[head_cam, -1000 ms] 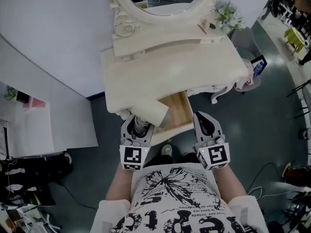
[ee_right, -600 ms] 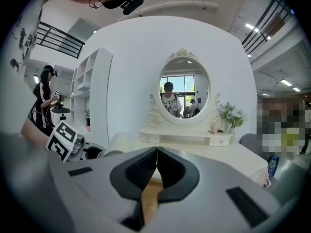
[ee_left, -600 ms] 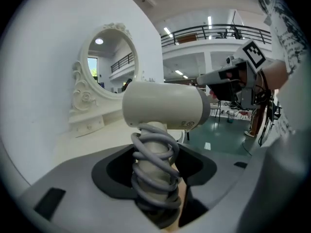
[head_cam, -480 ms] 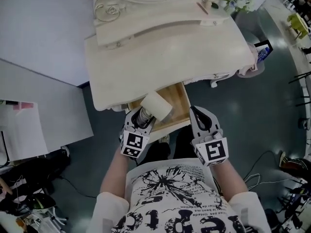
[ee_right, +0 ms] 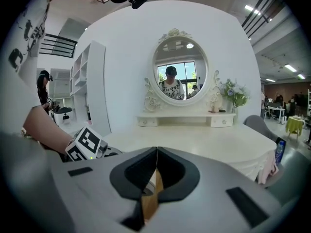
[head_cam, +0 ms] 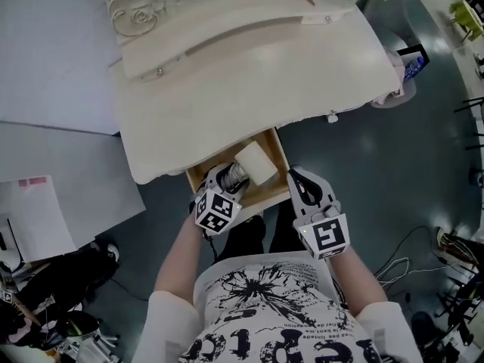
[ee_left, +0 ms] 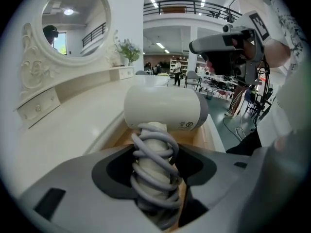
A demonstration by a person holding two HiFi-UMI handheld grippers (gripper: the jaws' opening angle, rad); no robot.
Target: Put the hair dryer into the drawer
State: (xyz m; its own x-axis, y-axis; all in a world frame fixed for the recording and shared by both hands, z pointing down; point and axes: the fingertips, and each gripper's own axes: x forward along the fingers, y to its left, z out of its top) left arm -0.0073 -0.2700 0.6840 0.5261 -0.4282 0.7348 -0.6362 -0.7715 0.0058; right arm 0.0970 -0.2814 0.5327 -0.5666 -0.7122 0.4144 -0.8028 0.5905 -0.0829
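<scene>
The white hair dryer (head_cam: 255, 163) has its grey cord wound round the handle. My left gripper (head_cam: 227, 178) is shut on that handle and holds the barrel over the open wooden drawer (head_cam: 278, 156) of the cream dressing table. In the left gripper view the wrapped handle fills the gap between the jaws of the left gripper (ee_left: 154, 154), with the barrel of the hair dryer (ee_left: 165, 108) just beyond. My right gripper (head_cam: 297, 177) is shut and empty, at the drawer's front right corner. In its own view the right gripper (ee_right: 156, 152) shows its jaws meeting in a line.
The dressing table top (head_cam: 249, 74) is bare, with an oval mirror (ee_right: 180, 74) and a flower vase (ee_right: 233, 98) at the back. A stool (head_cam: 393, 89) stands at the table's right end. A white partition (head_cam: 45, 157) runs along the left. Cables (head_cam: 408, 255) lie on the floor.
Both grippers have come down and in towards the drawer. The hair dryer has dropped from the level of the table edge to over the open drawer, tilting downward.
</scene>
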